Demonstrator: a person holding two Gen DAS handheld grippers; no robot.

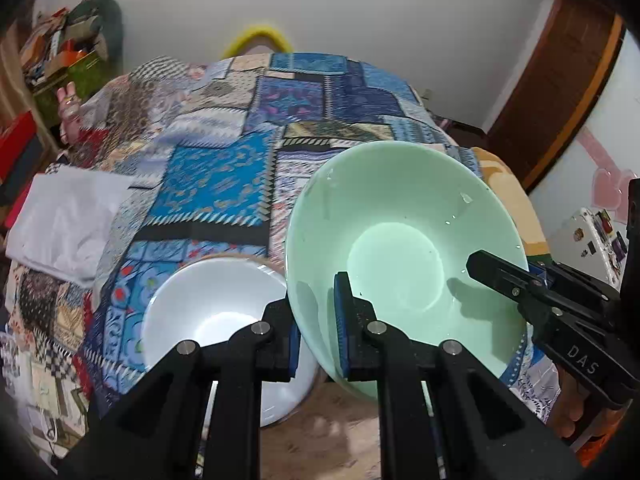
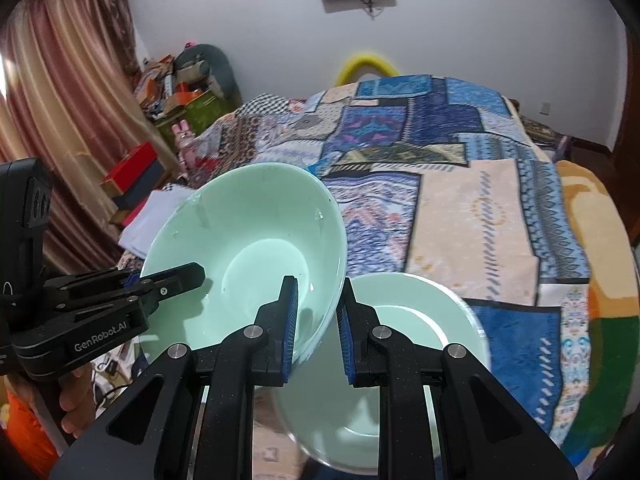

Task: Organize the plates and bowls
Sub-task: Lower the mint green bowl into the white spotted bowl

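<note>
A pale green bowl (image 1: 400, 216) (image 2: 256, 224) hangs tilted in the air between both grippers. My left gripper (image 1: 319, 332) (image 2: 188, 276) is shut on its left rim, one finger inside the bowl and one outside. On the opposite rim my right gripper (image 2: 318, 320) (image 1: 492, 272) is shut the same way. Below and to the left, a white bowl (image 1: 212, 320) rests on a tan surface. In the right wrist view a pale green dish (image 2: 420, 320) lies under the held bowl's right side.
A bed with a patchwork quilt (image 1: 248, 128) (image 2: 460, 184) fills the space ahead. Folded white cloth (image 1: 68, 220) lies at its left edge. Cluttered shelves and boxes (image 2: 180, 84) stand by the curtain. The tan surface (image 1: 340, 424) carries the dishes. A hand (image 2: 74, 400) holds the left gripper.
</note>
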